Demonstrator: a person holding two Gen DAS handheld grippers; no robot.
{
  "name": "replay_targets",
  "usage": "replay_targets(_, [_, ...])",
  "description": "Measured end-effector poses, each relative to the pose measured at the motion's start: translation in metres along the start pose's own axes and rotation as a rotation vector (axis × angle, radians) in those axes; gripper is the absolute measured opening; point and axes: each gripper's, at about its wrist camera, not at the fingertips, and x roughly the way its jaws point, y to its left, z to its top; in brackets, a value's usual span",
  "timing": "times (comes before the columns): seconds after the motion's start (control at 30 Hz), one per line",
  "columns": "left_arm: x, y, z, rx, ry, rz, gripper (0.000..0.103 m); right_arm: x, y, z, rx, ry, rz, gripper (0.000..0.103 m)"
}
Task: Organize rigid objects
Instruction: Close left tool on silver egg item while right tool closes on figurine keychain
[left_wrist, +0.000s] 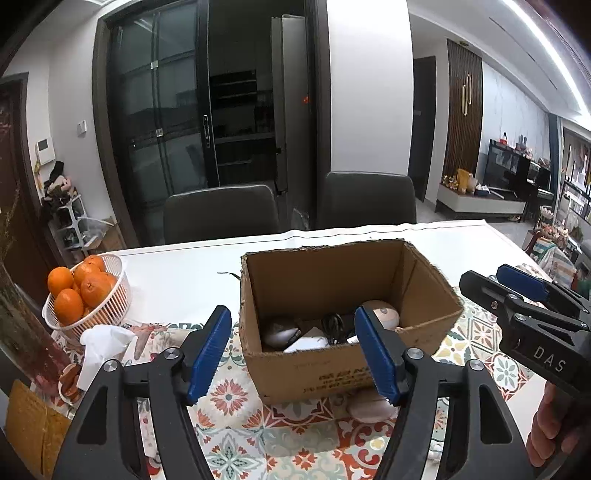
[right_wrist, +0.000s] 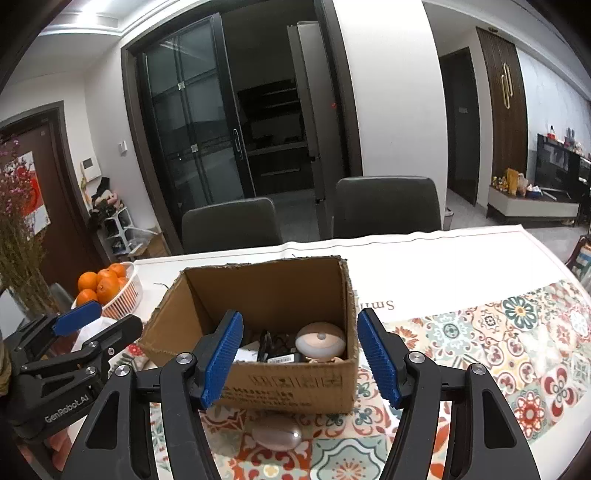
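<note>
— Sitting on the bench's patterned tile-print cloth (right_wrist: 517, 332), what is that between the fingers?

— An open brown corrugated cardboard box (right_wrist: 280, 384) with rough-cut rims, just beyond the tips of both grippers. Inside it lie a smooth beige oval gadget (right_wrist: 320, 341), black cables (right_wrist: 267, 347) and white pieces.

— And the task's loose piece?

— A glossy pinkish-beige rounded pebble-shaped object (right_wrist: 276, 435) lies on the cloth just before the box's near wall, low between the right gripper (right_wrist: 299, 358) fingers and beside the right finger of the left gripper (left_wrist: 293, 352).

— The fingers themselves?

— Ribbed blue pads on black arms; both pairs are spread wide, holding nothing.

— Off to the left?

— A white slotted plastic basket (left_wrist: 118, 295) of oranges (left_wrist: 79, 291).
</note>
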Motion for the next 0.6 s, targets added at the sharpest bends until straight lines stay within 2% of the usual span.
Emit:
replay_targets(0.4, [-0.023, -0.013, -0.022, 0.01, -0.02, -0.009, 0.073, -0.034, -0.004, -0.021, -0.012, -0.028, -0.026, 0.065])
replay_targets(0.6, [-0.024, -0.022, -0.043, 0.001, 0.008, -0.041, 0.078, -0.041, -0.013, -0.039, 0.0, -0.004, -0.039, 0.066])
